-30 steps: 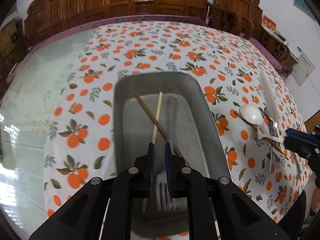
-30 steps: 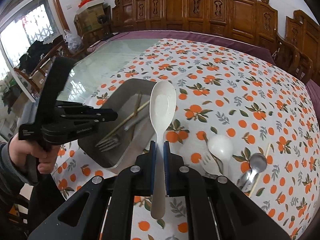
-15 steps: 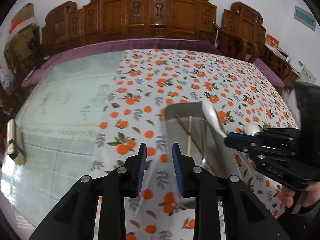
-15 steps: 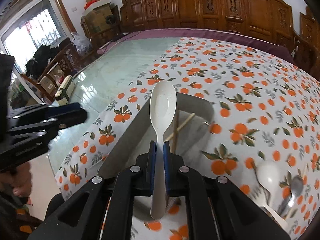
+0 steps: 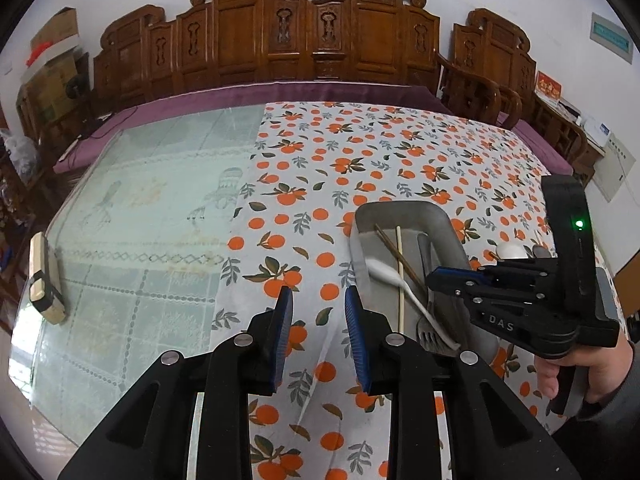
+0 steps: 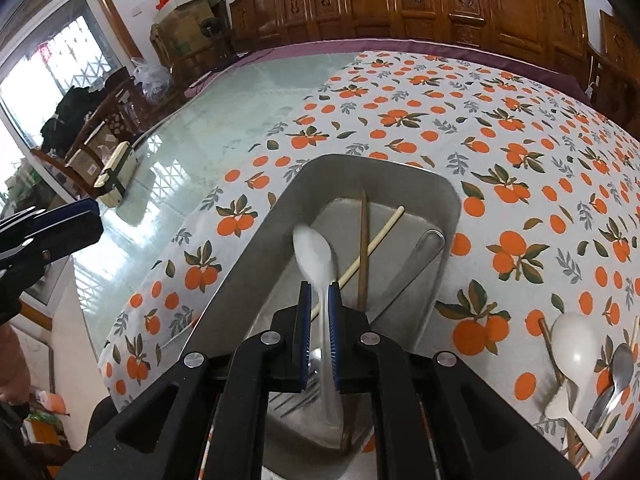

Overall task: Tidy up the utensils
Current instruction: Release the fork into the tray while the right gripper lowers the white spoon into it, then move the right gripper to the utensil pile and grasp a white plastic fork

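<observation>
A metal tray [image 6: 256, 248] [image 5: 448, 224] sits on the orange-print cloth. In it lie a dark chopstick [image 6: 363, 240], a light chopstick [image 6: 380, 236], a metal fork [image 5: 426, 332] and a white plastic spoon [image 6: 316, 256] [image 5: 396, 280], blurred. My right gripper [image 6: 319, 292] [image 5: 434, 276] hovers over the tray; its jaws stand slightly apart and the spoon's handle runs between them, loose. My left gripper [image 5: 318, 300] is open and empty over the cloth, left of the tray.
More utensils lie on the cloth right of the tray: a white spoon [image 6: 574, 344], a white fork [image 6: 572, 420], a metal spoon [image 6: 622, 360]. A small wooden block [image 5: 42, 276] sits on the glass at left. Carved chairs [image 5: 304, 36] line the far side.
My right gripper moved down over the tray and loosened on the white spoon, which dropped into the tray. My left gripper drew back left off the tray and opened wider.
</observation>
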Action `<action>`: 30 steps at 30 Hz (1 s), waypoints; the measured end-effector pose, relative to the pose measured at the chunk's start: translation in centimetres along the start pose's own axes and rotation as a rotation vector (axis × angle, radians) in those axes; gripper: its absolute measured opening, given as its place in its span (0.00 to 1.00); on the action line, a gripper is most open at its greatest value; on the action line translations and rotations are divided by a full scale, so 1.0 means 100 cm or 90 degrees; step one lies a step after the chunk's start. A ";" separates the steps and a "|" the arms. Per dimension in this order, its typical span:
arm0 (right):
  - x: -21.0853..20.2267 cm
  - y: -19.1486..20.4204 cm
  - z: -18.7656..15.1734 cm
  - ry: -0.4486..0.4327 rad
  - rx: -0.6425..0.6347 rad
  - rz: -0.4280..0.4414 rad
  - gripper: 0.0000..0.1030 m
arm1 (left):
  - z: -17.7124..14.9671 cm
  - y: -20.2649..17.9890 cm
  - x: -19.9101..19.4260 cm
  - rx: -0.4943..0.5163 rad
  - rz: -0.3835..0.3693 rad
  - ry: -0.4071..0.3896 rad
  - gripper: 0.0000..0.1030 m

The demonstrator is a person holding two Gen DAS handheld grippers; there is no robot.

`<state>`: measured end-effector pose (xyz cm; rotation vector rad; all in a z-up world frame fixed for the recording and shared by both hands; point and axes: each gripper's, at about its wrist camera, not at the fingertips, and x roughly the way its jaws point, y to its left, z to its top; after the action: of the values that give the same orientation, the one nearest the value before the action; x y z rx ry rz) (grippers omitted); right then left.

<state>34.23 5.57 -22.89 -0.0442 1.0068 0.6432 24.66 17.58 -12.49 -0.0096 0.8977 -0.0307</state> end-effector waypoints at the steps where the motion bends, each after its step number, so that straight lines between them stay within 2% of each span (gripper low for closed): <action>1: -0.006 -0.001 -0.001 -0.005 -0.002 -0.001 0.10 | 0.000 -0.002 -0.002 -0.001 -0.001 -0.002 0.25; 9: -0.083 -0.020 -0.027 -0.066 -0.025 -0.015 0.10 | -0.005 -0.036 -0.016 0.017 -0.013 -0.019 0.32; 17: -0.162 -0.074 -0.079 -0.104 -0.019 -0.064 0.10 | -0.014 -0.089 -0.023 0.037 -0.039 -0.024 0.33; 18: -0.168 -0.077 -0.084 -0.106 -0.023 -0.070 0.10 | -0.016 -0.096 -0.023 0.041 -0.042 -0.025 0.34; 20: -0.183 -0.092 -0.098 -0.111 -0.023 -0.090 0.20 | -0.019 -0.109 -0.023 0.048 -0.047 -0.027 0.41; 21: -0.187 -0.097 -0.103 -0.112 -0.020 -0.093 0.21 | -0.022 -0.116 -0.023 0.053 -0.051 -0.030 0.45; 26: -0.212 -0.126 -0.137 -0.120 0.010 -0.116 0.21 | -0.032 -0.146 -0.018 0.068 -0.069 -0.023 0.46; 30: -0.215 -0.138 -0.157 -0.117 0.024 -0.133 0.21 | -0.039 -0.168 -0.009 0.079 -0.080 -0.015 0.46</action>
<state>21.48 -21.08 -17.91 -0.0550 0.8242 0.4284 20.67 0.88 -13.87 0.0487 0.8697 -0.2033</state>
